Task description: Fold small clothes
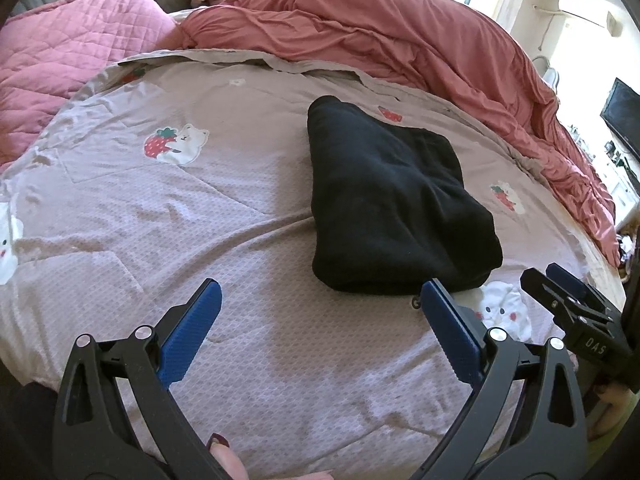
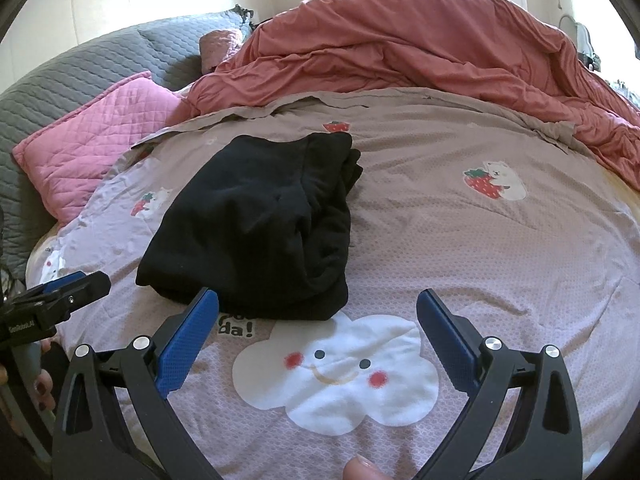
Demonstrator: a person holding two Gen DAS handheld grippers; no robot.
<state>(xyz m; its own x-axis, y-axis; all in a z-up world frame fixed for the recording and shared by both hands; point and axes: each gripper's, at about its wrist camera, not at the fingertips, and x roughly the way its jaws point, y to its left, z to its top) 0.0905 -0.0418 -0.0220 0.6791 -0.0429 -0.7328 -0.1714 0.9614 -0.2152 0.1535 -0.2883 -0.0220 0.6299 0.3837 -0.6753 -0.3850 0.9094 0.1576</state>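
Note:
A black garment lies folded in a compact bundle on the mauve printed bedspread. It also shows in the right wrist view. My left gripper is open and empty, just short of the garment's near edge, with its right finger beside the bundle's front corner. My right gripper is open and empty, hovering at the garment's near edge above a white cloud print. Each gripper shows at the edge of the other's view: the right gripper and the left gripper.
A rumpled red duvet is heaped along the far side of the bed. A pink quilted pillow and a grey quilted cover lie at the left. A dark screen stands at the far right.

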